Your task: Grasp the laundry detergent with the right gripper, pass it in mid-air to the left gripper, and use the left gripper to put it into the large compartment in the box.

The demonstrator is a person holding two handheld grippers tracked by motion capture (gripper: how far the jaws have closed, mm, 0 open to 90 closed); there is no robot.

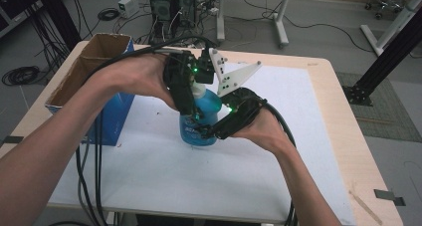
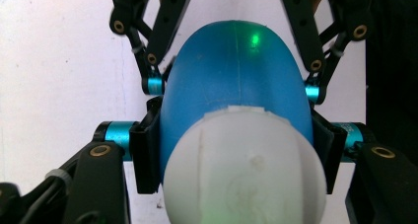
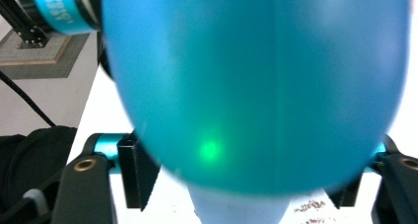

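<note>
Work on the blue plastic bottle with the white rounded cap point(image 1: 201, 117) looks to be in its middle stretch: both tools are already on it, and whatever is meant to follow, whether loosening the cap, lifting the bottle or carrying it to the open cardboard box with blue sides point(image 1: 94, 81), is not yet done as far as these views tell.

Standing upright on the white mat point(image 1: 278, 151) that covers the pale wooden table point(image 1: 343, 116), near the middle, the bottle has the box just to its left. From above comes the left gripper point(image 1: 191, 94), whose jaws sit against either side of the bottle's upper body just below the cap; in the left gripper view the black pads point(image 2: 143, 155) press the blue shoulder from both sides, so it is clamped on the bottle. From the person's right, lower down, comes the right gripper point(image 1: 209, 131); in the right gripper view its pads point(image 3: 135, 172) flank the blue body point(image 3: 256, 86) closely, and I judge that they grip it, though the contact itself is blurred.

Smooth, glossy and somewhat translucent, the bottle swells from a narrow neck to a broad rounded belly, with a faint seam down its side. A label with pale lettering wraps the lower part, too small to read. Matt and domed, the cap point(image 2: 244, 169) shows a moulded line across it. Green light from the grippers glints on the plastic.
</note>
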